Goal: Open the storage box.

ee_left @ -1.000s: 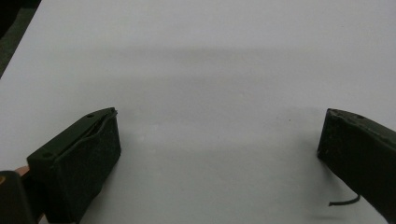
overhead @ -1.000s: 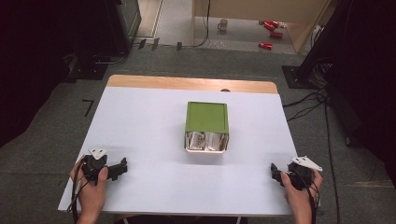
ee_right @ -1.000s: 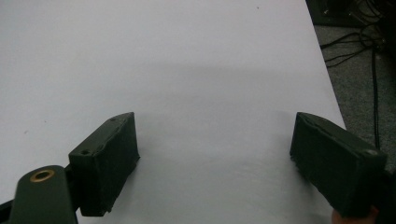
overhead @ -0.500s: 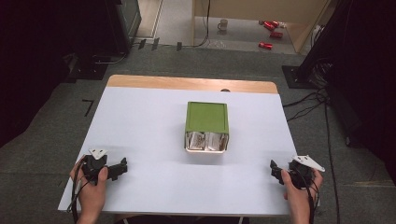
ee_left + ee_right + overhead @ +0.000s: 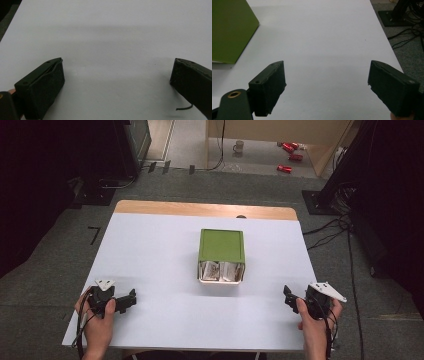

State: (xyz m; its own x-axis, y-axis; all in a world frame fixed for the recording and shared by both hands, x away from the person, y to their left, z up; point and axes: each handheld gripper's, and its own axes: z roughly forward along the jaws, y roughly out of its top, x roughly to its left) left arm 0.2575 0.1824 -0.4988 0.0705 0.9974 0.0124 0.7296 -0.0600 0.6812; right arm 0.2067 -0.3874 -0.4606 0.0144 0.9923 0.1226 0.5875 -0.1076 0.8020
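Fingers (image 5: 40, 85) spread wide, both grippers low, flanking green box (image 5: 221, 246).

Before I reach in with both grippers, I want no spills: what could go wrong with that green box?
The green box lies with its open end toward you, packets showing; a nudge could probably spill them. Both the left gripper and the right gripper start far off, open, so uneven arrival might push the box sideways across the smooth white table.

The left tool (image 5: 116, 75) hangs over the bare white table (image 5: 107, 32) — jaws spread wide, nothing between them.
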